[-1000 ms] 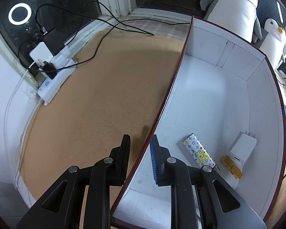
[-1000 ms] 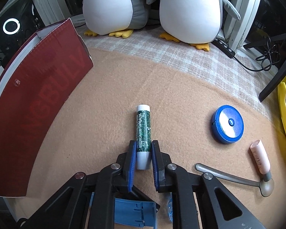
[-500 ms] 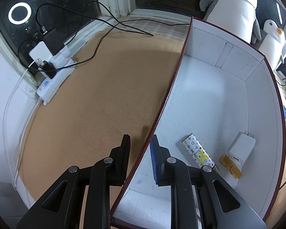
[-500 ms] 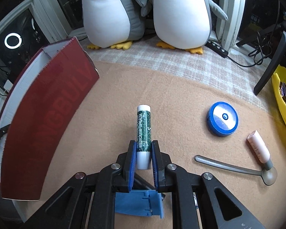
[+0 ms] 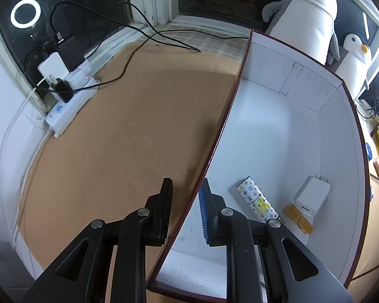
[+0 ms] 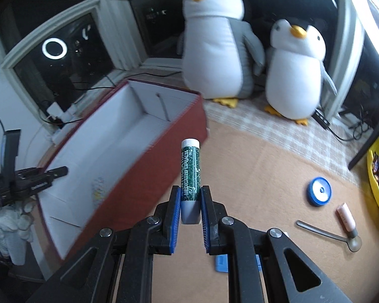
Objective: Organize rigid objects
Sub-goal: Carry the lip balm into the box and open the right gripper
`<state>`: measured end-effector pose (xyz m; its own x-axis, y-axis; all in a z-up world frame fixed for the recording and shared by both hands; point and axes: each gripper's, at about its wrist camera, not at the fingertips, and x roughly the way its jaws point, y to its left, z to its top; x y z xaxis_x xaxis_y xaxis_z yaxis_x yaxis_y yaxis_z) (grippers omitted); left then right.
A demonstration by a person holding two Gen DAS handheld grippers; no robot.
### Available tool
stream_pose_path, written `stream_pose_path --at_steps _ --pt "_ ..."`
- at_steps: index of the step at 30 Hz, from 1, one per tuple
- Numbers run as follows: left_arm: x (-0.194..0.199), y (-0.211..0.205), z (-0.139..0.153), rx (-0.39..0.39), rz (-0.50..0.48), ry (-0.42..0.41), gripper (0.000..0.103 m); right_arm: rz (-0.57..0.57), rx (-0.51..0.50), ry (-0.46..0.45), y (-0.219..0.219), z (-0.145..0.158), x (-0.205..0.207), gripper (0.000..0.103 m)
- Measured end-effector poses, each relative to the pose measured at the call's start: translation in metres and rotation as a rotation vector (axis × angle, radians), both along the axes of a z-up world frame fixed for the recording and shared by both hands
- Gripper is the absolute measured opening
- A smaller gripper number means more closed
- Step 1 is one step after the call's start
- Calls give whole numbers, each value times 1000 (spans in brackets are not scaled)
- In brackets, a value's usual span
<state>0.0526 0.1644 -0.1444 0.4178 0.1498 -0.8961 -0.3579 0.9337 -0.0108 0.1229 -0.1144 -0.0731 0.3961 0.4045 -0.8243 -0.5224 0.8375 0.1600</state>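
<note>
At the lower centre of the right wrist view, the right gripper (image 6: 190, 208) is clamped on the grey base of a green lip balm tube with a white cap (image 6: 191, 174), which points straight ahead and hangs in the air above the tan felt table cover (image 6: 252, 176), probably so it can be carried over and dropped into the box. Up and to the left stands the dark red cardboard box with a white lining (image 6: 164, 151), its open top facing the camera. At the right of the frame, on the table cover, lie a round blue tape measure (image 6: 319, 191), a pink tube (image 6: 346, 216) and a grey metal spoon (image 6: 328, 234). In the left wrist view, the left gripper (image 5: 185, 212) straddles the near wall of that box (image 5: 214, 141), one pad outside and one inside, apparently steadying it; whether it actually pinches the wall I cannot tell. Inside the box, at lower right, rest a patterned white packet (image 5: 256, 199), a white plug adapter (image 5: 312, 197) and a wooden clothes peg (image 5: 298, 219).
</note>
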Motion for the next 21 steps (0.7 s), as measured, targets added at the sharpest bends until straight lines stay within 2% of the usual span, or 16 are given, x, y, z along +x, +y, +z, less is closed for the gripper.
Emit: stream_pose_path --at_steps 7,21 --pt "-5 2 2 -27 -6 -22 18 99 13 -9 51 13 -29 14" --pt "-16 12 1 -56 -10 -46 17 227 -37 10 117 -4 -72 14"
